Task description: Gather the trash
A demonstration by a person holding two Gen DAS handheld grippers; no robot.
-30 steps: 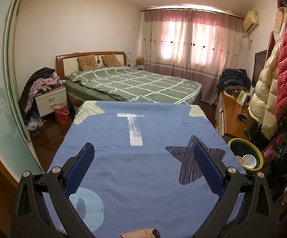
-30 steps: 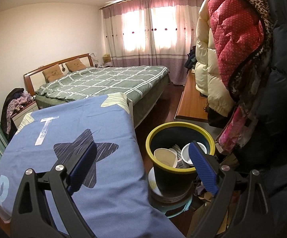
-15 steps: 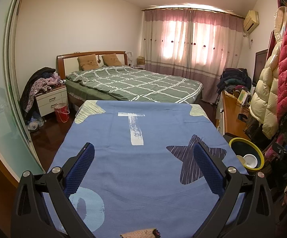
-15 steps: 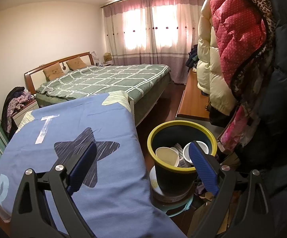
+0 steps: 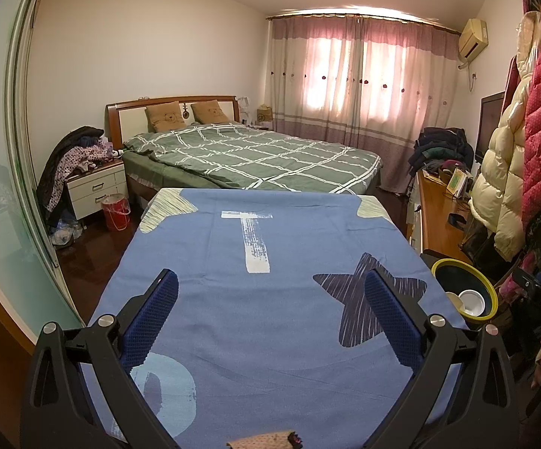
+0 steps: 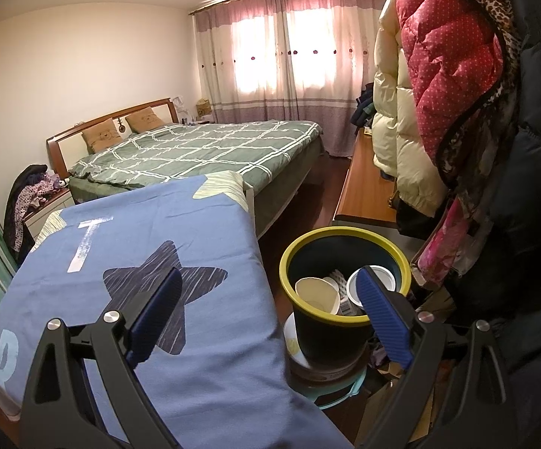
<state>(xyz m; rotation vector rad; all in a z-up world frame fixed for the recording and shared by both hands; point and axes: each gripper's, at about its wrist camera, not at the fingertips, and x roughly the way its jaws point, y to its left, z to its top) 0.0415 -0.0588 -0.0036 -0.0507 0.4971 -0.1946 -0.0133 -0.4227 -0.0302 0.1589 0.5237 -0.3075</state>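
A dark bin with a yellow-green rim (image 6: 345, 321) stands on the floor right of the blue sheet; it holds paper cups (image 6: 317, 293) and other trash. It also shows at the right of the left wrist view (image 5: 465, 288). My right gripper (image 6: 266, 292) is open and empty, above the gap between the sheet and the bin, its right finger over the bin's rim. My left gripper (image 5: 270, 292) is open and empty above the blue sheet (image 5: 270, 262). No loose trash shows on the sheet.
A green checked bed (image 5: 251, 157) lies beyond the blue sheet. Coats (image 6: 439, 93) hang close at the right. A wooden desk (image 5: 439, 217) stands by the coats. A nightstand with clothes (image 5: 94, 183) and a red pail (image 5: 115, 211) are at the far left.
Both views shift only slightly; the bin sits a little lower and nearer the right finger in the right wrist view. Both grippers stay open.
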